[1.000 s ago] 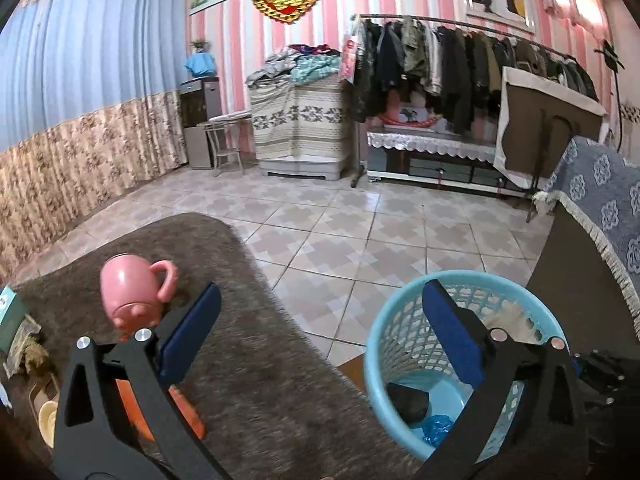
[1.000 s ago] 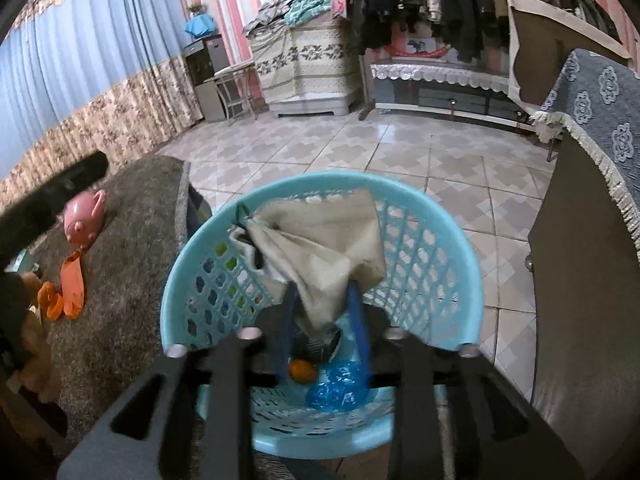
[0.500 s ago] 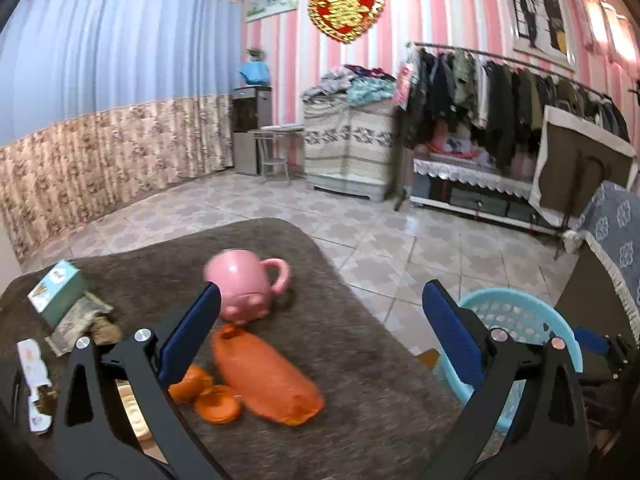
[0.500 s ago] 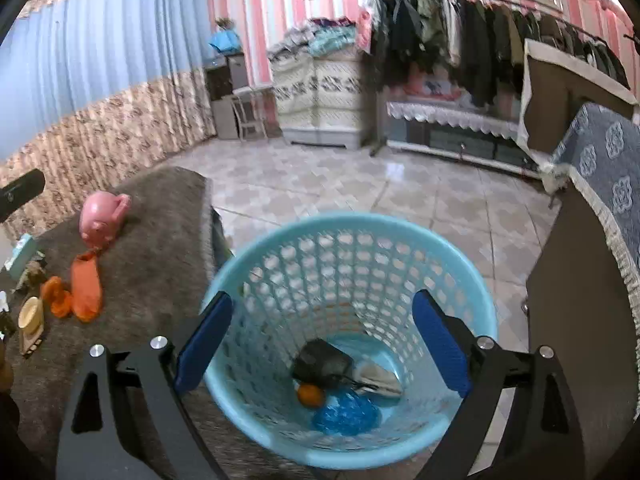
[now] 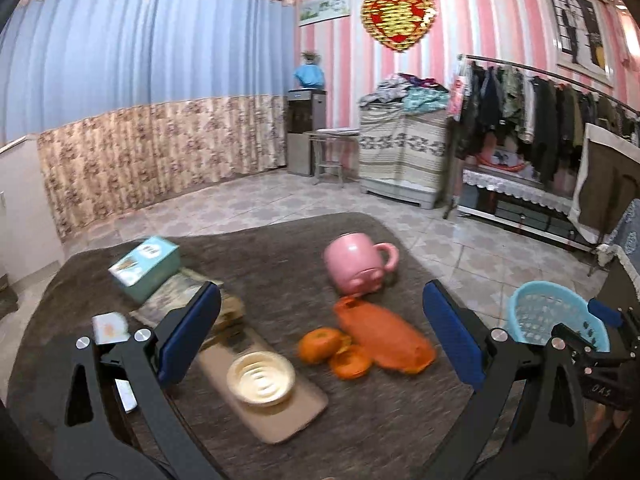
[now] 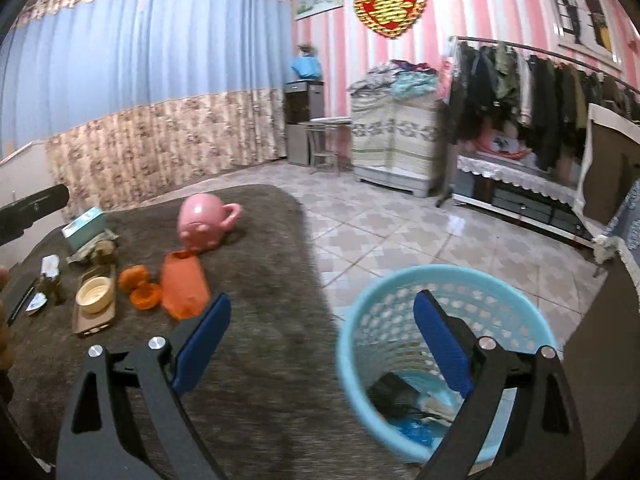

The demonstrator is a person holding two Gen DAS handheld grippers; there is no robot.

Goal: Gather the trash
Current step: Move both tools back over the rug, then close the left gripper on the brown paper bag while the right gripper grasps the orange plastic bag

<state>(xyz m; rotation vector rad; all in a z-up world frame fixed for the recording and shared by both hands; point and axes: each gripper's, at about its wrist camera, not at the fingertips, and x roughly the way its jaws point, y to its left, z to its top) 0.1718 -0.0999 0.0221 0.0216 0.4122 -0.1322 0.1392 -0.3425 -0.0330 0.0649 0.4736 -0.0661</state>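
Note:
My left gripper (image 5: 320, 289) stands open and empty above the brown-covered table (image 5: 280, 248). Under it lie an orange bag (image 5: 380, 336), an orange fruit (image 5: 320, 344) with a piece of peel (image 5: 352, 362), and crumpled wrappers (image 5: 180, 296). My right gripper (image 6: 322, 298) is open too, with nothing between its fingers, at the table's edge beside the light-blue basket (image 6: 360, 320). The basket stands on the floor and holds a dark item (image 6: 392, 396), a beige cloth and a blue wrapper (image 6: 412, 428). In the left wrist view the basket (image 5: 556, 312) is at the far right.
On the table stand a pink mug (image 5: 356, 264), a teal box (image 5: 146, 266), a cream bowl (image 5: 260, 378) on a flat tray (image 5: 296, 416) and a small white packet (image 5: 110, 326). A dark sofa side (image 6: 600, 360) flanks the basket. Tiled floor (image 6: 400, 220) stretches to a clothes rack.
My right gripper opened and dropped a beige cloth into the basket, then drew back and up. Both views swung left from the basket toward the table's items.

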